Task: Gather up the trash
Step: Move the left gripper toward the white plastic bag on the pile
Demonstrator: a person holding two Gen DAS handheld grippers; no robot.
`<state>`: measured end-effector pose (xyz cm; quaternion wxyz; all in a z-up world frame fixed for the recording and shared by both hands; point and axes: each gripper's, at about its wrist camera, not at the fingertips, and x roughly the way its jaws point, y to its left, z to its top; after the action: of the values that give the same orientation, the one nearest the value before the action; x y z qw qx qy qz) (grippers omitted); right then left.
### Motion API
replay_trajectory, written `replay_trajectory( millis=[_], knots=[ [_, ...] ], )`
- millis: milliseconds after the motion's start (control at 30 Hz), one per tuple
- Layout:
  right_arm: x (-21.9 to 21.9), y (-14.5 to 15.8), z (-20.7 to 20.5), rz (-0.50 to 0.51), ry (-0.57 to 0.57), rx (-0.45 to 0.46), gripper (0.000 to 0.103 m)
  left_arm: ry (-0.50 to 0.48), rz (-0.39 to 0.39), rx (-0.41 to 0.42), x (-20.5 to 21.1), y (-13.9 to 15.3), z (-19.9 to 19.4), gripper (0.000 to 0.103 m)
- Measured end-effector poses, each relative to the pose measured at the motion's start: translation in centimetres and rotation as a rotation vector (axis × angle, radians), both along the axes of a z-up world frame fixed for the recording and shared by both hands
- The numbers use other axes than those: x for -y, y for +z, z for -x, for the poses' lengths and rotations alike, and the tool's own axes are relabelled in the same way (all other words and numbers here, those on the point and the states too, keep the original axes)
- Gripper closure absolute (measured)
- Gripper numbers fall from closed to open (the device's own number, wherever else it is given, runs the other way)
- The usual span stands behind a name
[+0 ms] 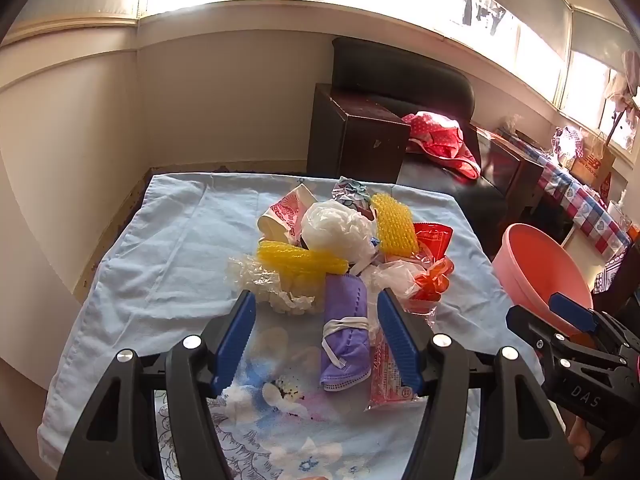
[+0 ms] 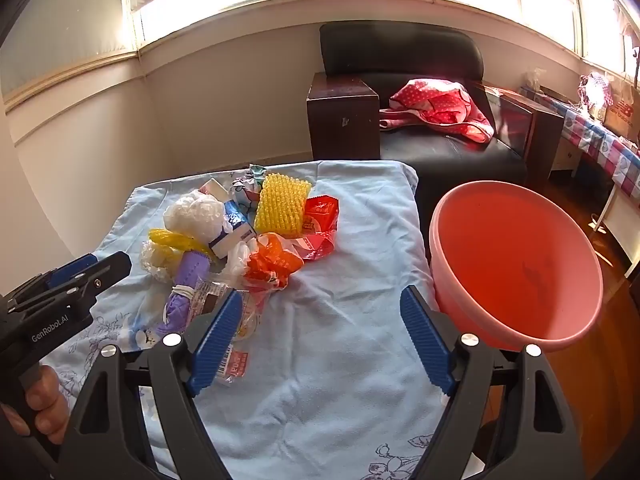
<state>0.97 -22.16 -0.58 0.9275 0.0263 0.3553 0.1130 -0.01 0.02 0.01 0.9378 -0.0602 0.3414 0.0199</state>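
Observation:
A pile of trash lies on the light blue cloth (image 1: 160, 256): a purple face mask (image 1: 345, 336), yellow foam nets (image 1: 394, 220), a white plastic bag (image 1: 338, 226), a paper cup (image 1: 282, 214), red wrappers (image 1: 432, 240) and a clear wrapper (image 1: 386, 376). My left gripper (image 1: 316, 312) is open, its fingers on either side of the mask's far end, just above it. My right gripper (image 2: 320, 312) is open and empty over bare cloth, right of the pile (image 2: 248, 236). The pink basin (image 2: 516, 264) stands off the table's right edge.
A dark armchair (image 2: 400, 64) with a red dotted cloth (image 2: 440, 108) stands behind the table. A brown box (image 2: 344, 112) is beside it. A checkered bench (image 2: 600, 140) runs along the right wall. Wooden floor shows under the basin.

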Motion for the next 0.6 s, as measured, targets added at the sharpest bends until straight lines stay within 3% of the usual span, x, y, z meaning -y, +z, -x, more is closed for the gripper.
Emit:
replay_trajectory(
  millis=[600],
  knots=[
    [-0.4, 0.3, -0.7, -0.005, 0.007, 0.024, 0.021, -0.002, -0.012, 0.008, 0.1, 0.3, -0.4, 0.04]
  ],
)
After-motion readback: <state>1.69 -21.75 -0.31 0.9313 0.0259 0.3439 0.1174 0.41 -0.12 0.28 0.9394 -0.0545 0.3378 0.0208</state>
